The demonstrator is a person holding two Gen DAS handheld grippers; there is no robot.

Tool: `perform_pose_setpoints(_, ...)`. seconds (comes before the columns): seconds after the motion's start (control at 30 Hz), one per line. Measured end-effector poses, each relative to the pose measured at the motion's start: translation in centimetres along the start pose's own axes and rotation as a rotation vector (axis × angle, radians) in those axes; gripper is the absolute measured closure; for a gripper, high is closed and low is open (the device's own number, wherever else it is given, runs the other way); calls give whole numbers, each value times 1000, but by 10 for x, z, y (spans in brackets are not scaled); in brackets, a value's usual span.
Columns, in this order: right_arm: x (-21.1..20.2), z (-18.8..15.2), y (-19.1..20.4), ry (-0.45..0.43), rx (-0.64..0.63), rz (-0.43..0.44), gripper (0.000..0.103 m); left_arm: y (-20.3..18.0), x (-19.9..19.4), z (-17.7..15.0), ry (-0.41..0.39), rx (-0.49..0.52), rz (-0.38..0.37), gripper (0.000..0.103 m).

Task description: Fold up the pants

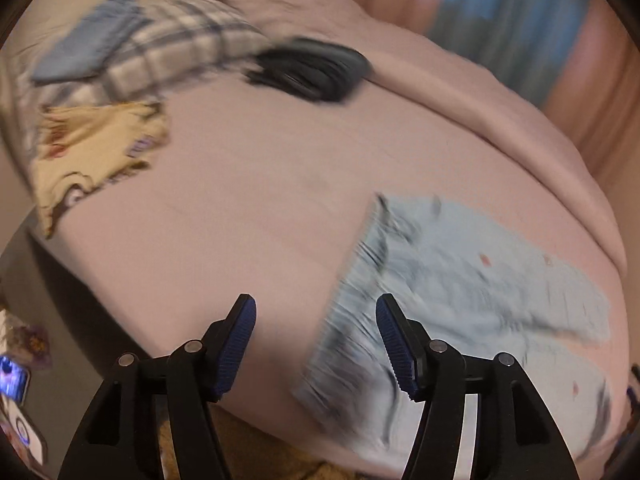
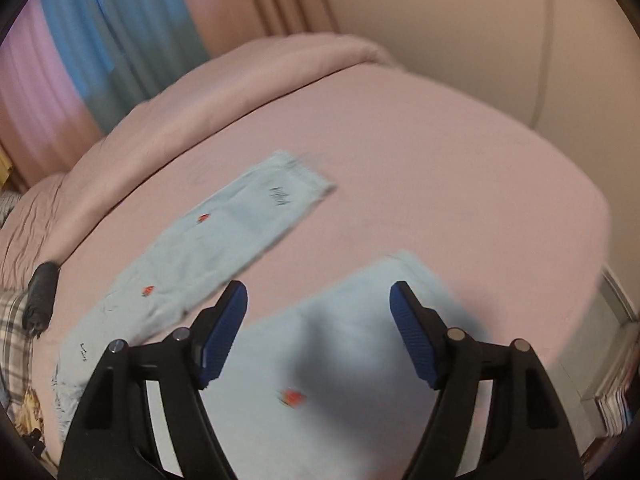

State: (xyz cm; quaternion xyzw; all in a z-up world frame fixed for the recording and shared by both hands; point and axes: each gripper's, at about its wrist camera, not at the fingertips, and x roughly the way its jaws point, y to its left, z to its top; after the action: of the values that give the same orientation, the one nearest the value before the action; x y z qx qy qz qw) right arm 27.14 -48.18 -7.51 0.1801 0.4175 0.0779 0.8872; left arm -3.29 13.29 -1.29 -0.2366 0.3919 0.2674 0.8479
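Light blue pants with small red motifs lie spread flat on the pink bed, their two legs splayed apart. In the left wrist view the waistband end of the pants lies blurred below and right of my left gripper. Its blue pads stand apart with nothing between them, above the sheet. My right gripper hovers over the near leg, jaws wide and empty, casting a shadow on the cloth.
At the far left of the bed lie a yellow printed garment, a plaid cloth, a blue folded piece and a black item. A rolled pink duvet runs along the far side. Curtains hang behind.
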Motion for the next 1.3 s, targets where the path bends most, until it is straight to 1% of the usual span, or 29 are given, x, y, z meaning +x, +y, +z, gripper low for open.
perform_pose_setpoints(0.07, 23, 10, 10, 53, 5, 31, 29, -2, 8, 3, 3, -57, -13, 40)
perform_pose_setpoints(0.1, 44, 16, 14, 95, 28, 59, 29, -6, 12, 4, 17, -59, -41, 40)
perform_pose_setpoints(0.17, 74, 21, 21, 154, 65, 86, 30, -15, 18, 7, 26, -38, -154, 40)
perform_pose_setpoints(0.23, 110, 26, 27, 197, 90, 40, 33, -30, 27, 6, 37, -33, -237, 40)
perform_pose_setpoints(0.27, 129, 27, 29, 215, 97, 14, 35, -38, 32, 5, 52, -28, -253, 40)
perform_pose_setpoints(0.3, 135, 27, 32, 198, 90, 2, 35, -45, 39, 5, 70, -23, -262, 40)
perform_pose_setpoints(0.33, 135, 29, 37, 152, 67, -15, 39, -53, 48, 5, 88, -18, -274, 40)
perform_pose_setpoints(0.37, 134, 32, 42, 123, 40, -59, 66, -60, 54, 6, 102, -14, -281, 40)
perform_pose_setpoints(0.4, 133, 36, 45, 121, 26, -85, 83, -67, 61, 6, 124, -5, -288, 40)
perform_pose_setpoints(0.43, 134, 39, 44, 126, 36, -59, 94, -71, 64, 6, 136, 2, -290, 40)
perform_pose_setpoints(0.5, 125, 45, 39, 106, 76, -26, 96, -79, 70, 5, 150, 21, -292, 40)
perform_pose_setpoints(0.57, 96, 45, 32, 22, 75, 25, 97, -83, 73, 5, 153, 31, -288, 40)
perform_pose_setpoints(0.63, 76, 43, 28, -13, 87, 54, 96, -82, 75, 5, 159, 25, -286, 40)
perform_pose_setpoints(0.7, 73, 37, 18, 0, 121, 59, 96, -78, 77, 6, 167, 11, -286, 40)
perform_pose_setpoints(0.73, 81, 32, 12, 39, 126, 38, 95, -76, 78, 7, 176, 6, -284, 40)
perform_pose_setpoints(0.8, 111, 14, 5, 173, 102, -59, 90, -76, 76, 9, 179, -3, -293, 40)
perform_pose_setpoints(0.83, 111, 6, 6, 165, 83, -63, 91, -76, 74, 9, 175, -5, -302, 40)
perform_pose_setpoints(0.87, 103, 5, 14, 118, 37, -82, 89, -77, 70, 11, 166, -4, -319, 40)
perform_pose_setpoints(0.9, 100, 6, 22, 133, 0, -122, 85, -79, 68, 12, 158, -3, -334, 40)
perform_pose_setpoints(0.93, 98, 9, 31, 157, -26, -174, 68, -82, 65, 14, 150, 2, -355, 40)
perform_pose_setpoints(0.97, 96, 10, 37, 164, -39, -213, 47, -85, 64, 15, 149, 5, -369, 40)
perform_pose_setpoints(1.0, 88, 14, 48, 145, -62, -261, 41, -90, 63, 17, 148, 8, -390, 40)
perform_pose_setpoints(1.07, 68, 29, 75, 79, -127, -300, 41, -99, 66, 18, 152, 22, -418, 40)
perform_pose_setpoints(1.1, 61, 33, 83, 59, -147, -292, 39, -107, 69, 17, 163, 40, -422, 40)
perform_pose_setpoints(1.17, 45, 39, 108, 30, -177, -218, 25, -118, 76, 12, 176, 68, -414, 43)
perform_pose_setpoints(1.2, 41, 41, 130, 39, -191, -125, 21, -123, 81, 8, 183, 79, -418, 51)
perform_pose_setpoints(1.23, 43, 42, 141, 55, -199, -69, 19, -128, 87, 3, 203, 90, -425, 61)
perform_pose_setpoints(1.27, 49, 40, 163, 100, -216, 23, 19, -131, 91, -1, 222, 96, -428, 65)
perform_pose_setpoints(1.3, 57, 36, 181, 142, -234, 67, 19, -134, 98, -7, 248, 98, -429, 68)
